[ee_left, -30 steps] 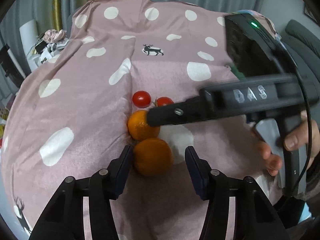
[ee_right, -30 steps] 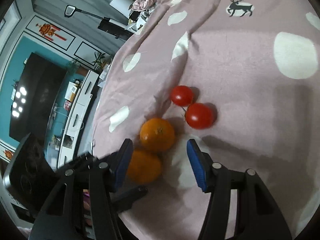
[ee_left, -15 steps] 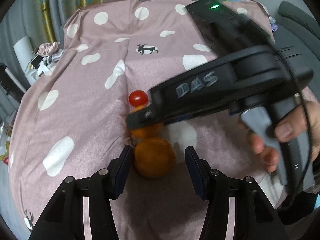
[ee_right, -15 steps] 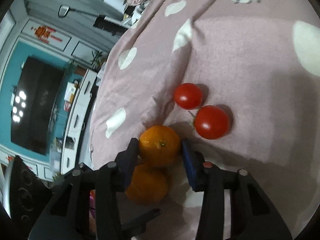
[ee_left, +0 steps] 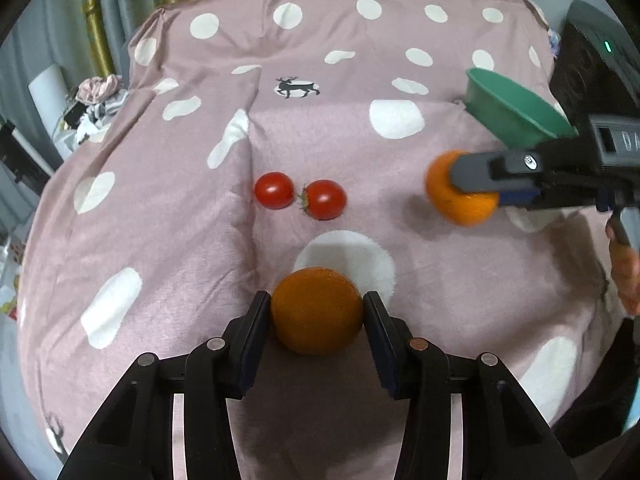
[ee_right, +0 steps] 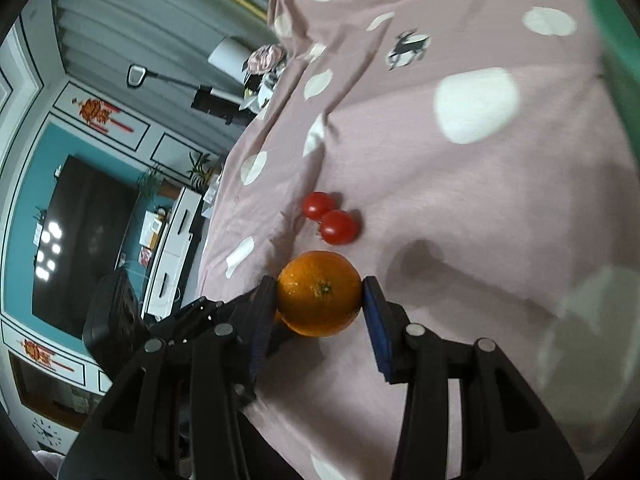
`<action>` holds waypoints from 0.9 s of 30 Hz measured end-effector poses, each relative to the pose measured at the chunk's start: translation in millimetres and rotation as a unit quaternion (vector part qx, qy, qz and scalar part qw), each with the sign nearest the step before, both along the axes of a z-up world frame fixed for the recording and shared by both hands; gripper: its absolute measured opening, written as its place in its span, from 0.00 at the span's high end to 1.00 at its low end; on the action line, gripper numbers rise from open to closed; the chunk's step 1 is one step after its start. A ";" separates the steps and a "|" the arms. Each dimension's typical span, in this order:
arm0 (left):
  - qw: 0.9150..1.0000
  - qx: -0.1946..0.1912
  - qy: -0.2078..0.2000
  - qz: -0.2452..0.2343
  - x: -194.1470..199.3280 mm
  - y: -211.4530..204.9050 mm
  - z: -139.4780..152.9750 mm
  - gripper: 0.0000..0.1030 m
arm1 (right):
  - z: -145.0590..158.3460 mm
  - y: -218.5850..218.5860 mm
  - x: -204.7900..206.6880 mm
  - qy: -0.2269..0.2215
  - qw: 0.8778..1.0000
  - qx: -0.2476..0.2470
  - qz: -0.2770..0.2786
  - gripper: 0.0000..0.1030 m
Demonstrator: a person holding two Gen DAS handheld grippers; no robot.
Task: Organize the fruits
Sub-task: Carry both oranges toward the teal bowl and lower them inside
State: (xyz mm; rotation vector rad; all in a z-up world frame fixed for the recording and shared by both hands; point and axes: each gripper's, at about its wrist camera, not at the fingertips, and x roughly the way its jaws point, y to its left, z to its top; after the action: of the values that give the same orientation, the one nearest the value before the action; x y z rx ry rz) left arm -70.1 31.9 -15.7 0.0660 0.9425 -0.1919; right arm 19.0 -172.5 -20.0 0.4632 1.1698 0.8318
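Item 1, nearest: left gripper (ee_left: 317, 312). Both pads pressed against the sides of an orange (ee_left: 317, 315), pinching it at its widest part. Whether the fruit rests on the blanket (ee_left: 160, 208) or is just off it cannot be told. Skin matte, deep orange, faintly pebbled, round and unblemished.

Item 2: right gripper (ee_right: 320, 294). Pinches a second orange (ee_right: 319, 293) across its middle, stem scar facing the camera; skin glossier, with fine pores. In the left wrist view this second orange (ee_left: 460, 190) hangs clear above the blanket, casting a shadow below, close beside the green bowl (ee_left: 516, 114).

Item 3, mid-field: two tomatoes (ee_left: 300, 196), red, shiny, lying side by side and nearly touching, one with its green calyx turned toward the other. They sit loose on the blanket near a fold.

Item 4, farthest: green bowl, upright at the right edge of the blanket, contents not visible.

Risks, judged:
- Round, smooth fruit held on two narrow pads may roll or slip out if the squeeze slackens or the wrist tilts in transit.
- A release short of the bowl's rim would drop the second orange onto soft, sloping fabric, where it could roll away.
- Too hard a squeeze could bruise the peel.
- The two grippers converging on one bowl could collide.
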 end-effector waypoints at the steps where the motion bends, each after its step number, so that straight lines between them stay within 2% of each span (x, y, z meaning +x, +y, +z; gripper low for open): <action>1: 1.000 -0.001 -0.001 0.000 -0.2 -2.3 2.2 0.54 | 0.1 -6.4 -2.2 0.000 1.000 0.001 -0.007 0.58; 11: 0.999 -0.026 -0.018 -0.018 8.7 -39.1 32.5 0.54 | 3.8 -71.2 -22.3 -0.011 0.997 0.004 -0.077 0.58; 27: 0.997 -0.028 -0.041 -0.062 26.1 -99.6 59.0 0.54 | 35.9 -146.5 -37.2 -0.082 0.981 -0.034 -0.170 0.58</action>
State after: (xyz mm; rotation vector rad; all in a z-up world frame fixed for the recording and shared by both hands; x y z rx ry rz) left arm -44.0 -67.7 43.2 0.0805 0.8516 -0.3272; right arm -18.2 -319.0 15.9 0.5121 0.9301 0.5212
